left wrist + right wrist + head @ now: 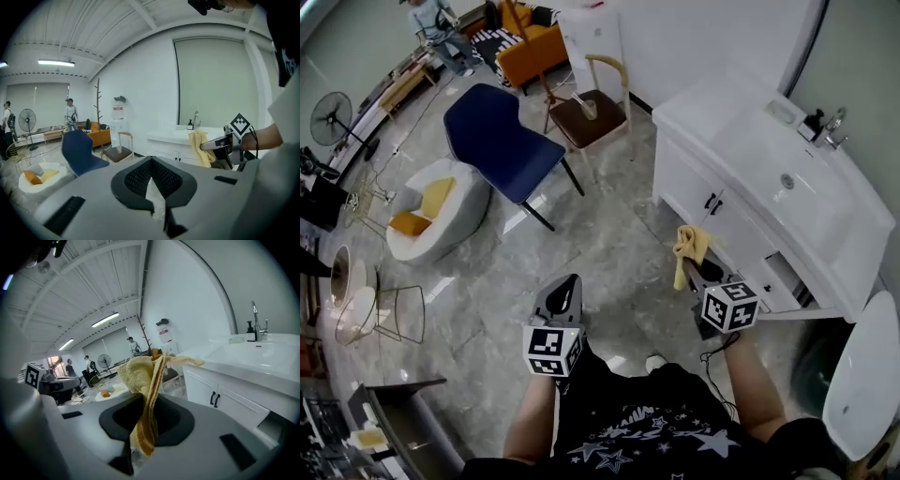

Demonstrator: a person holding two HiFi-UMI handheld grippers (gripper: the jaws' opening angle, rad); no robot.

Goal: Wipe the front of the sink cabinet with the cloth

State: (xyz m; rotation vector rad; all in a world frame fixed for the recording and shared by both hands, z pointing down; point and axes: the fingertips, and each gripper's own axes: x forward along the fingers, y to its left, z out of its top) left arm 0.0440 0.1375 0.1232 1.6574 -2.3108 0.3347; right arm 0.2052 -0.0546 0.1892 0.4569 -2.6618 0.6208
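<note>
A white sink cabinet (pixel 703 192) with two black door handles (pixel 712 202) stands at the right under a white basin top (pixel 787 173). My right gripper (pixel 692 270) is shut on a yellow cloth (pixel 689 248), held in the air a little in front of the cabinet doors, not touching them. In the right gripper view the cloth (pixel 145 394) bunches upward out of the shut jaws, with the cabinet (pixel 220 397) to the right. My left gripper (pixel 562 298) hangs over the floor, shut, with nothing in it; its own view shows the jaws together (pixel 152 187).
A blue chair (pixel 502 141) and a brown wooden chair (pixel 591 108) stand on the marble floor behind. A white beanbag seat (pixel 431 206) is at left. An open drawer (pixel 787 281) juts from the cabinet's near end. People stand far off (pixel 436 28).
</note>
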